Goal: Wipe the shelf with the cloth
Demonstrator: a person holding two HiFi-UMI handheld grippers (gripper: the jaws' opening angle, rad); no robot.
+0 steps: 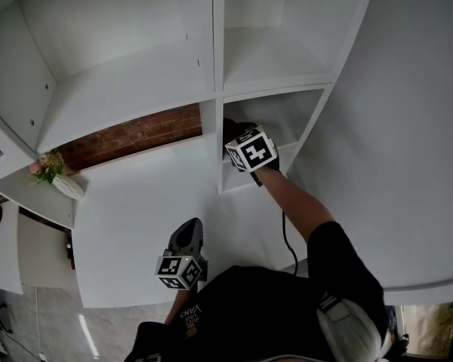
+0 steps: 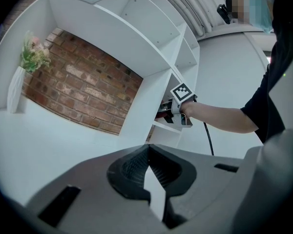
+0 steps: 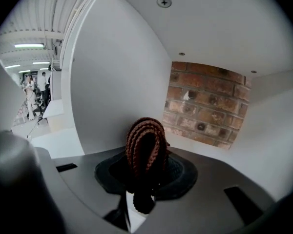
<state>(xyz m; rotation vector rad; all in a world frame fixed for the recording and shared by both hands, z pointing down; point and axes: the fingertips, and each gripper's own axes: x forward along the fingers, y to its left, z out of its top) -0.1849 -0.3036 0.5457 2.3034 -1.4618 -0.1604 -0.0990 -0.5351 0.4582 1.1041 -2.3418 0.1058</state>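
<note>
Far left on the shelf (image 1: 128,85), a white vase (image 1: 66,186) of flowers (image 1: 48,166) stands at the end of the wide lower board, in front of the brick wall (image 1: 140,136) that shows through the open back. In the left gripper view the vase (image 2: 14,90) stands upright against the same brick (image 2: 83,89).

Nearer the person, the left gripper (image 1: 189,231) is held over the front part of that wide board, well apart from the vase. Its own view shows the left gripper (image 2: 147,154) with jaws drawn together at the tips and nothing between them.

Right of the upright divider (image 1: 208,130), the right gripper (image 1: 234,129) reaches into the small lower compartment (image 1: 291,115), its marker cube just outside the opening. From the left gripper view the right gripper (image 2: 172,110) sits at that compartment's mouth, a reddish bit of cloth (image 2: 161,114) at its front. In its own view the right gripper (image 3: 145,177) is clamped tight on the cloth (image 3: 145,140), a brown ribbed piece folded into a loop that stands up from the jaws, inside the compartment with white walls around and brick (image 3: 207,104) behind. Whether the cloth touches the board cannot be told.

Farther right, the forearm (image 1: 296,202) runs back to the person, with a black cable (image 1: 286,236) hanging beside it.
</note>
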